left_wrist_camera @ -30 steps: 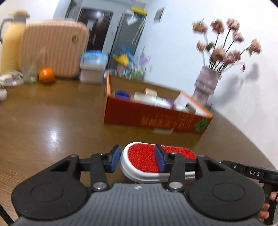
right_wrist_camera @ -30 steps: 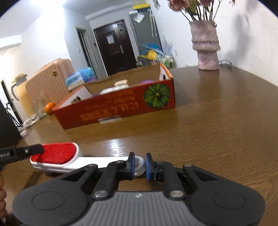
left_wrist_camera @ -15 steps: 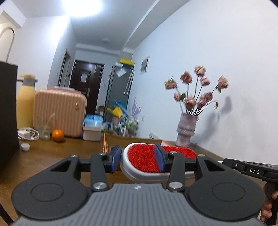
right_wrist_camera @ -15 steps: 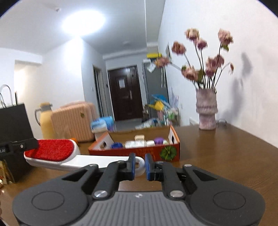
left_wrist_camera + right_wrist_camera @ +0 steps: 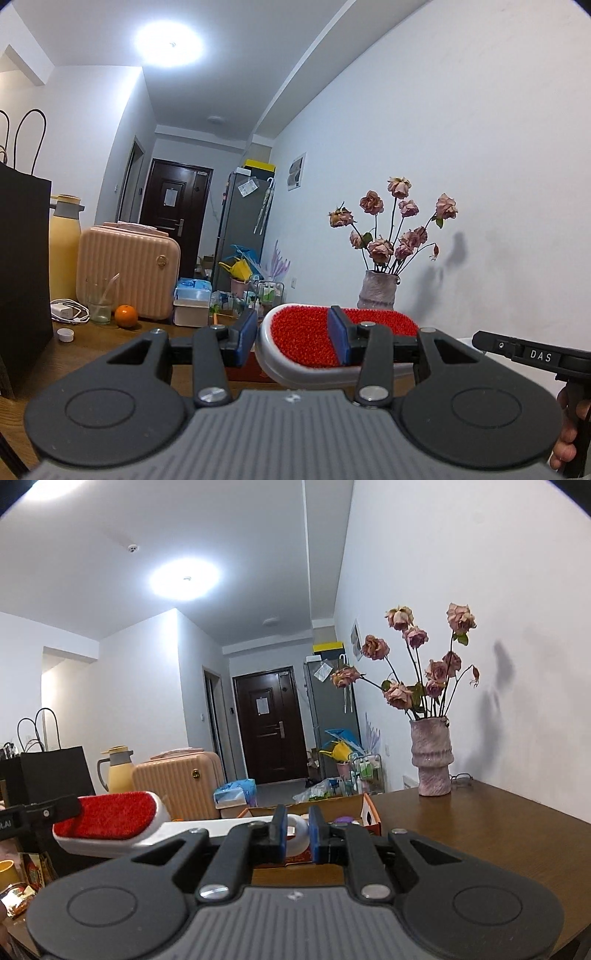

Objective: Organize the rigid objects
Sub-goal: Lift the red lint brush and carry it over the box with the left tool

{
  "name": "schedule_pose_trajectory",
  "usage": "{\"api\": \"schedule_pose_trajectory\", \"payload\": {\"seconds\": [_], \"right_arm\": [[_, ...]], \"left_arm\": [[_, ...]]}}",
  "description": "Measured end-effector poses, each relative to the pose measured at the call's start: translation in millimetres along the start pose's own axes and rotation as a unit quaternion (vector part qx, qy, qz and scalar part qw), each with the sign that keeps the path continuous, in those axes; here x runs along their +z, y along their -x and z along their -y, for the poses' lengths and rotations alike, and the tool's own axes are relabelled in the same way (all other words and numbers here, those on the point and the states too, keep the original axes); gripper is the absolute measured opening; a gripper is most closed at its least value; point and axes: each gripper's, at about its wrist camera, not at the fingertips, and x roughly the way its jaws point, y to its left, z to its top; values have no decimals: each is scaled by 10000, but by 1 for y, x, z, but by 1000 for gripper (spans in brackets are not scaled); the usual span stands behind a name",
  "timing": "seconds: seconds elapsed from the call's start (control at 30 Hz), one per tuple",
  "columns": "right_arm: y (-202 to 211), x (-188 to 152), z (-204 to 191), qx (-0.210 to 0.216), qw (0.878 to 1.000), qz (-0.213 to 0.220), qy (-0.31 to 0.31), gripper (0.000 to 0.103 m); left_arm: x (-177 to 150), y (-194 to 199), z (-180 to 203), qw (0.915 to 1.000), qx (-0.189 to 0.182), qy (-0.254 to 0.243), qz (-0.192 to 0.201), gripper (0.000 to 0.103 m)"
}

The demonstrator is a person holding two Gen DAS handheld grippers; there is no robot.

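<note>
Clearly, one lint brush (image 5: 314,341) spans two tools: left tool (image 5: 293,338) clamps its red head, right tool (image 5: 296,832) clamps its white handle, lower centre of both frames.

Box (image 5: 365,814) sits on the table (image 5: 480,827), mid-way, w/ small items in it. Vase (image 5: 431,760) w/ flowers stands to the box's right, near the wall, well apart from it. Left of the box: tissue tub (image 5: 192,306), then suitcase (image 5: 127,271), w/ orange (image 5: 126,316) and glass (image 5: 99,302) in front of the suitcase. Flask (image 5: 64,254) and bag (image 5: 22,280) further left. Door (image 5: 269,731) and fridge (image 5: 330,716) behind the box, off the table.
</note>
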Motion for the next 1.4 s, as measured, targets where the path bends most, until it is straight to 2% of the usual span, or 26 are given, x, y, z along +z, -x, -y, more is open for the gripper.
{"api": "schedule_pose_trajectory", "payload": {"seconds": [0.3,0.53,1.1,1.23,1.4], "right_arm": [[-14,-3,4,-43,10000,-44,-46,12],[-51,2,11,-61,9999,-161,-13,12],[-226,31,56,-127,9994,-309,-10,12],[-269,36,70,-100,9994,-320,-125,12],[-323,32,84,-88,9978,-615,-227,12]], "left_arm": [[-2,-20,-4,9999,29,16,-102,42],[4,-64,-9,9999,83,-40,-124,42],[19,-248,-35,9987,107,-127,-479,42],[19,-293,-45,9975,65,-135,-691,42],[14,-343,-55,9954,141,-141,-938,42]]}}
